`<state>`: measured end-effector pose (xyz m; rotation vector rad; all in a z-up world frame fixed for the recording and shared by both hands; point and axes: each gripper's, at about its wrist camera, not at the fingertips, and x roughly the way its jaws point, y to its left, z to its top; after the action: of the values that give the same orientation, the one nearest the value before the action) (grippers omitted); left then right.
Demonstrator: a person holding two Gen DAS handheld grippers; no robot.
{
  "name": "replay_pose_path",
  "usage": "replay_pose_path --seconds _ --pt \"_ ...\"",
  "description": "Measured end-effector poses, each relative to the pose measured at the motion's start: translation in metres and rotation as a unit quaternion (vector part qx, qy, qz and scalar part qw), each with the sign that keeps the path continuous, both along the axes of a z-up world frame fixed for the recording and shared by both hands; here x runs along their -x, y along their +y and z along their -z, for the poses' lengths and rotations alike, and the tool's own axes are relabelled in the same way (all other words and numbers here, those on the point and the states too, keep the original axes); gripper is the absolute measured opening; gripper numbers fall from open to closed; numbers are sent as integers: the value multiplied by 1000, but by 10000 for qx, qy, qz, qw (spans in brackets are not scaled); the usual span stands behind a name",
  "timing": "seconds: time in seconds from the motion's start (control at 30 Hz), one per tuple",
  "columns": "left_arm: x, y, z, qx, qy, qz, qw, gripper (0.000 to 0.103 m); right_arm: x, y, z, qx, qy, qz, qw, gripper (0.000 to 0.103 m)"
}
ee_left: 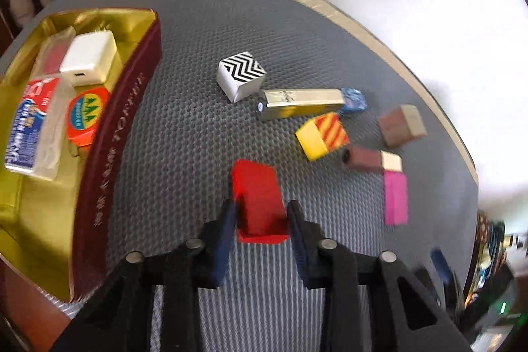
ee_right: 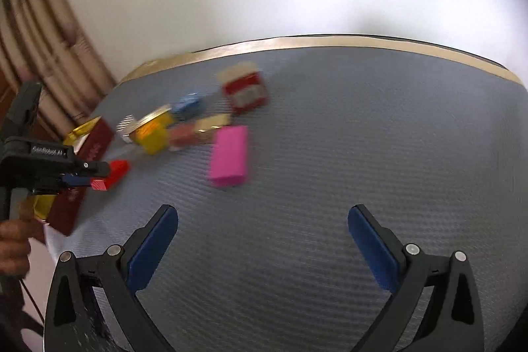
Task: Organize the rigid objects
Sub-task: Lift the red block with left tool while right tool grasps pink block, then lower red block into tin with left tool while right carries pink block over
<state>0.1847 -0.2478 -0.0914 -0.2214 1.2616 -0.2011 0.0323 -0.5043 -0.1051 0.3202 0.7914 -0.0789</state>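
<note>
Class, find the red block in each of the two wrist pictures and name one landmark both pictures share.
Left wrist view: the red block sits low in the centre, between the left gripper jaws.
Right wrist view: the red block is at the left edge, held by the left gripper.
Shared landmark: the pink block on the grey mat.

Red block [ee_left: 259, 203] base hidden between fingers [ee_left: 224, 240]; right view blurred.

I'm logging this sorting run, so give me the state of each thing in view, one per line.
left gripper: shut on the red block
red block: gripped, lifted off the mat
right gripper: open, empty
box: open, partly filled
white charger: lying in the box
pink block: loose on the mat
zigzag cube: loose on the mat
</note>
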Motion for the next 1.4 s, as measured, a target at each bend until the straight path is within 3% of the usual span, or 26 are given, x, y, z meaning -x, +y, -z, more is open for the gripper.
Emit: replay_pose_path --seconds 0.03,0.37,0.43,0.47,0.53,0.6,0.63,0.67,0.97,1.0,1.03,1.07,1.17,1.2,1.23,1.27,1.4 --pt "6 -3 -2 39 -6 104 9999 6 -7 5 -1 73 56 -31 10000 103" --pt "20 30 -38 212 -346 350 9986 6 -66 25 4 536 454 -157 9974 93" --pt "20 35 -41 197 -358 349 9986 6 -76 26 9 543 563 -154 9968 80" --pt "19 31 -39 146 -342 426 9984 6 -81 26 13 559 689 -123 9960 79" --pt "20 24 -34 -23 -285 720 9970 10 -85 27 14 595 729 -107 9955 80" --pt "19 13 -30 -286 -538 1018 9929 25 -86 28 14 617 724 -124 9954 80" --pt "20 12 -30 -426 -588 1137 9909 41 -87 30 15 673 734 -127 9949 80" --pt "16 5 -24 -557 -583 1255 9888 44 -86 31 16 737 723 -128 9946 80" --pt "-12 -19 29 -981 -43 1419 9850 44 -86 40 23 954 655 -194 9931 90" --pt "-14 -20 35 -1036 39 1440 9841 42 -87 41 24 1001 663 -209 9925 90" --pt "-14 -20 39 -1031 47 1444 9841 34 -88 42 24 1040 677 -221 9920 90" --pt "-11 -20 37 -1061 -170 1420 9840 30 -89 43 25 1086 692 -237 9914 90" --pt "-6 -14 37 -774 -118 1370 9875 30 -89 42 24 1177 680 -189 9905 81" --pt "-4 -11 35 -720 -136 1324 9885 30 -88 40 23 1160 654 -158 9910 73" --pt "-1 -8 31 -663 -170 1290 9893 30 -86 38 21 1144 606 -110 9915 58" --pt "3 -5 24 -576 -214 1293 9897 30 -83 35 20 1143 576 -45 9918 53" --pt "22 15 -7 -398 -475 1230 9905 30 -82 26 18 962 562 -58 9938 48"
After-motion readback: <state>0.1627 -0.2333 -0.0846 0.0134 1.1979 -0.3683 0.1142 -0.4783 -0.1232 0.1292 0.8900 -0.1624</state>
